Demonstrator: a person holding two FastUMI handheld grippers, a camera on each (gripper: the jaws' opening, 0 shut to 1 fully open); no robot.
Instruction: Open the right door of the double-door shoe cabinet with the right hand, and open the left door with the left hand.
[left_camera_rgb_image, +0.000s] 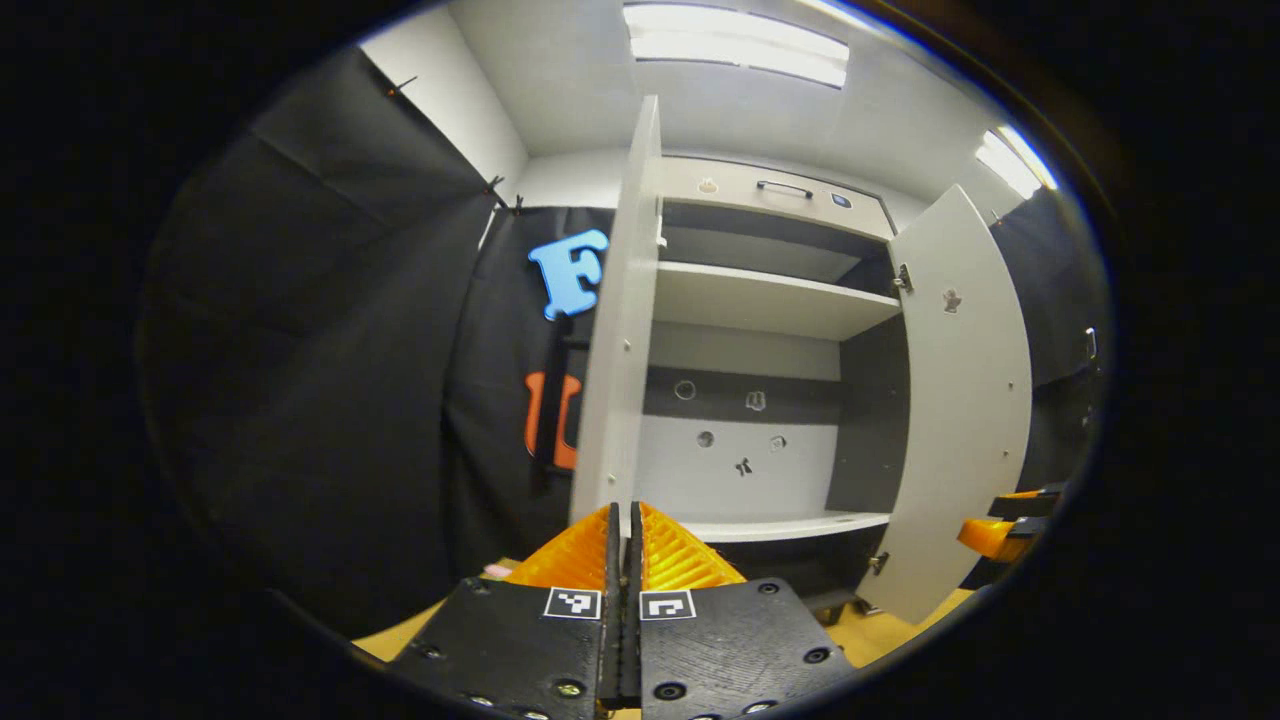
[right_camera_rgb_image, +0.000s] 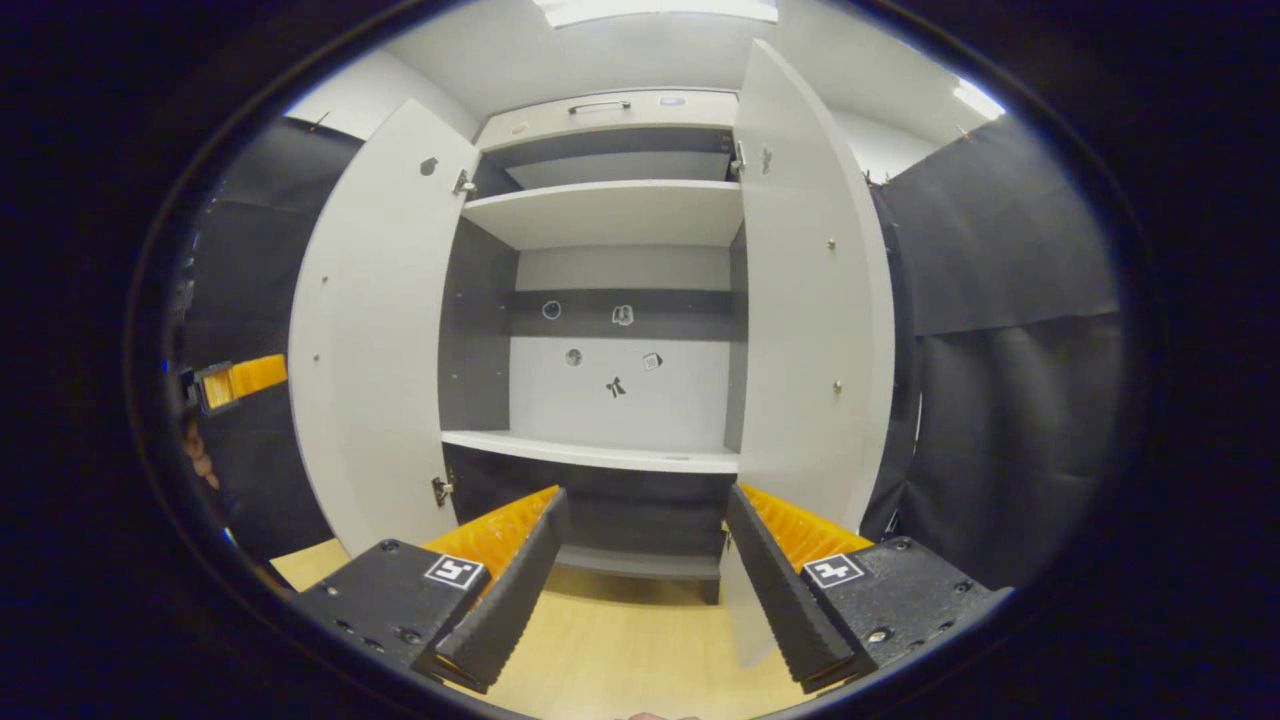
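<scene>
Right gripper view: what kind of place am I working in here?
Probably a staged recording booth, not a home: black cloth walls hang around a pale shoe cabinet with both doors open and its shelves bare, on a wood-look floor, with ceiling light panels overhead.

You had no readable text, brand or number before you; the square coded markers (left_camera_rgb_image: 571, 603) on your grippers carried patterns, not words.

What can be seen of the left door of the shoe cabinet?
The left door is a tall, plain, pale grey panel, like laminated board. It stands swung wide open, its inner face with small fittings turned toward the shelves. Metal hinges join it to the cabinet at top and bottom. The left claw is shut on its free edge.
</scene>
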